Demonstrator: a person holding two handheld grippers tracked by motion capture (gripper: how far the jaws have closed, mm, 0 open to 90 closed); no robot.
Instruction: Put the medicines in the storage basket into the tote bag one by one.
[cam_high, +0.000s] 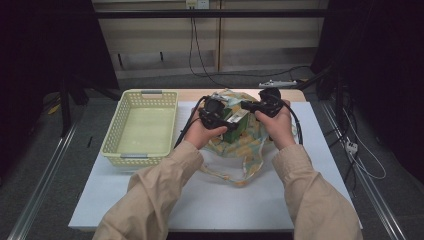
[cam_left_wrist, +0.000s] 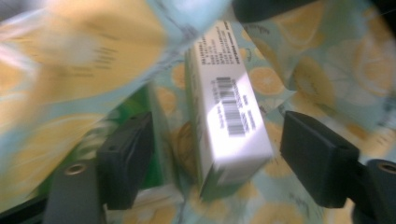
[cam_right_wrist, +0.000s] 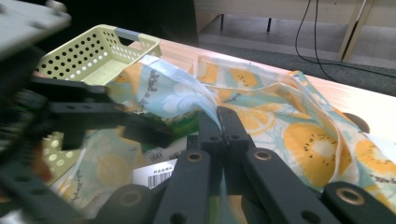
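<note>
Looking along the left gripper (cam_left_wrist: 212, 154), a white barcoded carton (cam_left_wrist: 229, 116) stands between its spread jaws, untouched, inside the fruit-print cloth bag (cam_high: 247, 145) on the white table (cam_high: 210, 200); the right gripper (cam_right_wrist: 223, 122) pinches the bag's edge, beside a pale yellow perforated plastic basket (cam_high: 142, 127).

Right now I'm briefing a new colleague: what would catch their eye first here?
The fruit-printed cloth bag at the table's middle, its edge pinched in the shut right claw. The white barcoded carton stands between the left claw's open jaws. A pale yellow perforated plastic basket sits left.
</note>
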